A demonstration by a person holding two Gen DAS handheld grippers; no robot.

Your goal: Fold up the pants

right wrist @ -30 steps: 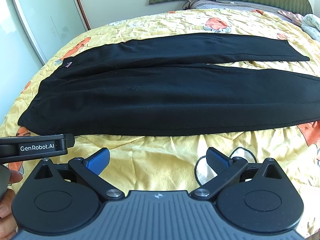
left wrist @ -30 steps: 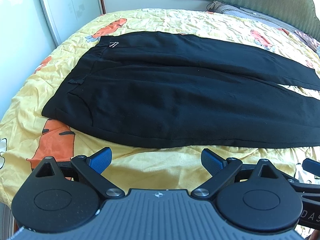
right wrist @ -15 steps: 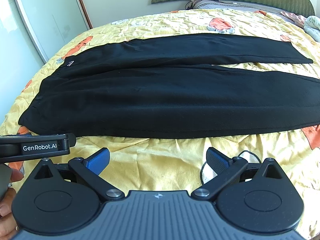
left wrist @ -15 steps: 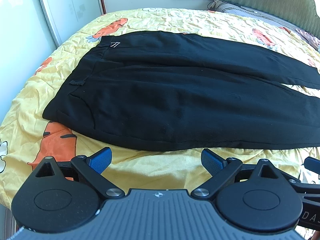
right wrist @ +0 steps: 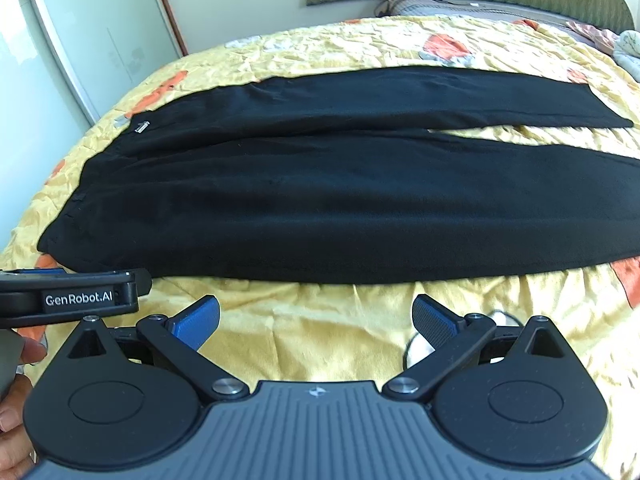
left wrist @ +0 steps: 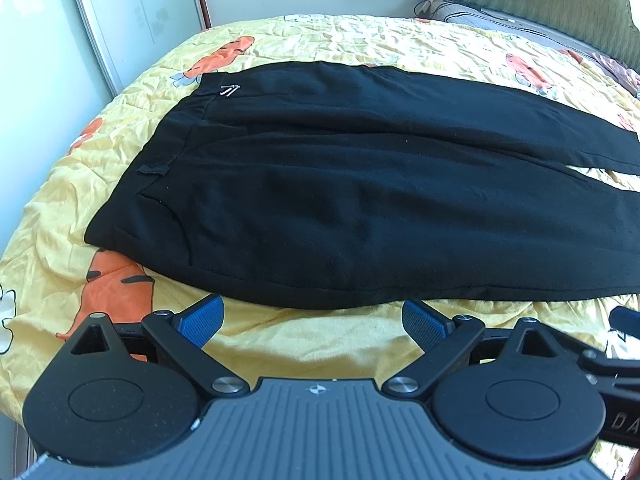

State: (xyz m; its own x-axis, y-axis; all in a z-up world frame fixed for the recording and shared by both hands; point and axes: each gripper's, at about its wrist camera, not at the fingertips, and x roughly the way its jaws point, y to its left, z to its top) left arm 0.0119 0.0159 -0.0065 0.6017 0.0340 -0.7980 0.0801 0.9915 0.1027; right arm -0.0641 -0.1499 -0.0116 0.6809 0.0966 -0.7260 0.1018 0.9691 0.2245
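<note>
Legible text, both wrist views:

1. "GenRobot.AI", white letters on a black label plate (right wrist: pixel 78 299). The plate sits on the side of the left claw's body, seen at the left edge of the right wrist view. Reads in full.

2. "DA", pale letters on a black housing (left wrist: pixel 625 422) at the right edge of the left wrist view. The word is cut off by the frame; the rest cannot be read.

3. A small white emblem (left wrist: pixel 315 390) on the grey ribbed body in the left wrist view; the same mark (right wrist: pixel 315 391) in the right wrist view. A sign only, no letters.

No numbers found.
</note>
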